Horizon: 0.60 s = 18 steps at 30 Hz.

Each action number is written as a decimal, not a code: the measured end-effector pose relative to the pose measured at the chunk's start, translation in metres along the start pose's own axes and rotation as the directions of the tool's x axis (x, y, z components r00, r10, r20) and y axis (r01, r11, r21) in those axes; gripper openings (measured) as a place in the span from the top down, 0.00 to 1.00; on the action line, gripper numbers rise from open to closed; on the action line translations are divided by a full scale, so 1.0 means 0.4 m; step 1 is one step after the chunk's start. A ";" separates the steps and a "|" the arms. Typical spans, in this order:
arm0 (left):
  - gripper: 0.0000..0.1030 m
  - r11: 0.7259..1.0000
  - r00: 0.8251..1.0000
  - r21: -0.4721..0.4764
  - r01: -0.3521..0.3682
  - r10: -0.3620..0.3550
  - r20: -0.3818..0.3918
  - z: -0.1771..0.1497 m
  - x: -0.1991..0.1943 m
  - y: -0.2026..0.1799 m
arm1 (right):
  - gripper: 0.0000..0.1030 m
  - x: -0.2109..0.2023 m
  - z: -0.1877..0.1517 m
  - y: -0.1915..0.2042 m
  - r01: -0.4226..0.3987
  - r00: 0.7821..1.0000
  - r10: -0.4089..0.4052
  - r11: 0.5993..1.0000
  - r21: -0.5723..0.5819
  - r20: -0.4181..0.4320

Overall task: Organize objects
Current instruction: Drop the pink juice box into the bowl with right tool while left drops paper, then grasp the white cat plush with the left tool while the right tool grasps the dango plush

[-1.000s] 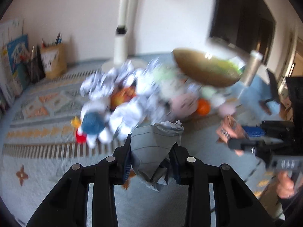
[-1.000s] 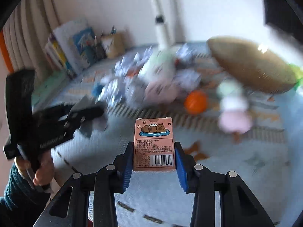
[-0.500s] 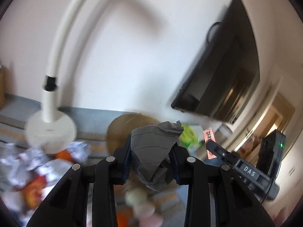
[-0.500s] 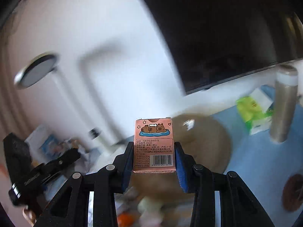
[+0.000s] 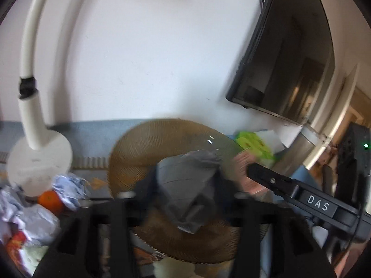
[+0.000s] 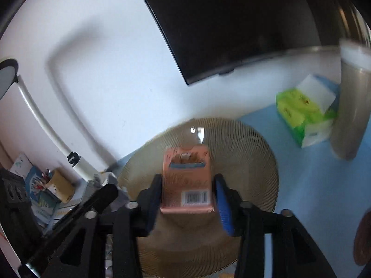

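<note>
Blurrily, left tool (image 5: 185, 199) clenches crumpled paper (image 5: 187, 185); right tool (image 6: 186, 199) grasps pink box (image 6: 185, 178), print unreadable.

Left wrist view: looks along its fingers, close above the amber ribbed plate (image 5: 143, 143), facing the wall; wall screen (image 5: 289, 53) at 2 o'clock. Right wrist view: same plate (image 6: 250, 153) close below, same wall, screen (image 6: 231, 18) at 12 o'clock. Shared: plate, screen, green tissue pack (image 5: 254, 144) (image 6: 299, 111).
</note>
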<state>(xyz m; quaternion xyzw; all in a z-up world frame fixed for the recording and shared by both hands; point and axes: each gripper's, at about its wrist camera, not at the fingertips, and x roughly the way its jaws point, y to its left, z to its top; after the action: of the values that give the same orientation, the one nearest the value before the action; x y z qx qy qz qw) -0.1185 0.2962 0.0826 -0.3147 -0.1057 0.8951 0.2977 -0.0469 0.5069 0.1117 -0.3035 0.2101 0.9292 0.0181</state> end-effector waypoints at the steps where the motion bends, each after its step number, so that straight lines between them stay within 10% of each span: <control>1: 0.06 0.999 1.000 -0.021 0.028 -0.028 -0.007 0.001 0.003 0.011 | 0.32 -0.005 -0.003 -0.003 0.010 1.000 -0.010 1.000 0.005 0.011; 10: 0.02 0.995 0.993 -0.057 0.080 -0.074 0.093 0.025 -0.108 0.018 | 0.28 -0.058 -0.017 0.001 -0.060 0.987 0.062 0.998 -0.016 0.147; 14: 0.02 0.992 0.992 0.095 0.083 -0.091 0.082 0.025 -0.219 -0.027 | 0.25 -0.118 -0.042 0.066 -0.115 0.984 0.130 0.985 -0.125 0.119; 18: 0.02 0.988 0.988 0.154 -0.004 -0.019 0.151 -0.036 -0.417 0.007 | 0.00 -0.251 -0.136 0.172 -0.134 0.976 0.174 0.955 -0.263 0.134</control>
<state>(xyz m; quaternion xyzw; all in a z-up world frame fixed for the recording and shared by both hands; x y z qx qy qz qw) -0.0067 0.1939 0.1538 -0.2213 -0.0599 0.9208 0.3155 0.0542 0.4317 0.1555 -0.2125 0.1112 0.9677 -0.0771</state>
